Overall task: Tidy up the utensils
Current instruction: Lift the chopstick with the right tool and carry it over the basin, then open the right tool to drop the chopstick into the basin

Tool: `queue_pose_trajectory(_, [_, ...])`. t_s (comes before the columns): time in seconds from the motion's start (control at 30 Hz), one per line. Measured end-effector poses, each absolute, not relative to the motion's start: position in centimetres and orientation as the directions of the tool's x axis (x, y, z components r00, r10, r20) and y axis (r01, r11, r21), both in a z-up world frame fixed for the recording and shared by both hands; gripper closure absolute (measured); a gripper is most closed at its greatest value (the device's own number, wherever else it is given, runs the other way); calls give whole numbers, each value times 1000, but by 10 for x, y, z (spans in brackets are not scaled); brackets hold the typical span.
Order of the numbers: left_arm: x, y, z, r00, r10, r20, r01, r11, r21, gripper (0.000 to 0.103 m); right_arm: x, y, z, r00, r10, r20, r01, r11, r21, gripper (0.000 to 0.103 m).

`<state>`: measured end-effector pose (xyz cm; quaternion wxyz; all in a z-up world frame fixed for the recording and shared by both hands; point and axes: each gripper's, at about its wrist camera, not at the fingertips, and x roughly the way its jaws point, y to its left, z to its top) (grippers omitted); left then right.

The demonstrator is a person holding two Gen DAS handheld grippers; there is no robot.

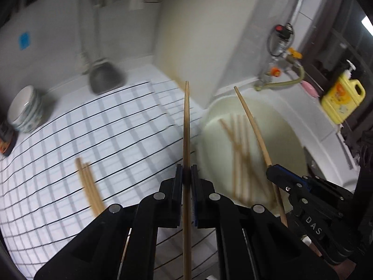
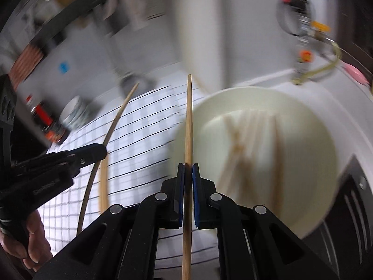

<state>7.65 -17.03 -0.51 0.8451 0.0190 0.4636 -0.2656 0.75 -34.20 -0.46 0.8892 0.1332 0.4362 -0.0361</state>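
Observation:
My left gripper (image 1: 186, 175) is shut on a wooden chopstick (image 1: 186, 126) that points forward over the checked cloth (image 1: 93, 128). My right gripper (image 2: 188, 175) is shut on another chopstick (image 2: 189, 121); it also shows in the left wrist view (image 1: 271, 169) with its chopstick (image 1: 250, 119) above the cream basin (image 1: 286, 137). Several chopsticks (image 1: 240, 149) lie in the basin (image 2: 314, 140). A few chopsticks (image 1: 89, 186) lie on the cloth at the left. The left gripper (image 2: 100, 151) shows in the right wrist view with its chopstick (image 2: 116, 119).
A stack of bowls (image 1: 25, 109) and a dark pot (image 1: 105, 77) stand at the back of the counter. A faucet with hose (image 1: 279, 79), a pink item (image 1: 309, 88) and a yellow detergent bottle (image 1: 342, 95) stand behind the basin. A dark jar (image 1: 5, 140) is at the left.

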Motion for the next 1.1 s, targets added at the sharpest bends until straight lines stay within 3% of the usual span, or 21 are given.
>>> queue_pose_trajectory(0.2, [88,-250,-13,328,-515,-792,548,786,-284,95,7,-401,-16,602,1,-799,274,939,207,97])
queue_pose_trajectory(0.43, [98,-311,-48,268,-497,-825,582,766,-272,95,19,-437,-49,561,6,-828,335,913,234,97])
queue_pose_trajectory(1.1, [111,-341,-101,231,-365,-902,598,784,-164,95,37,-453,-94,473,29,-881,375,898,230,96])
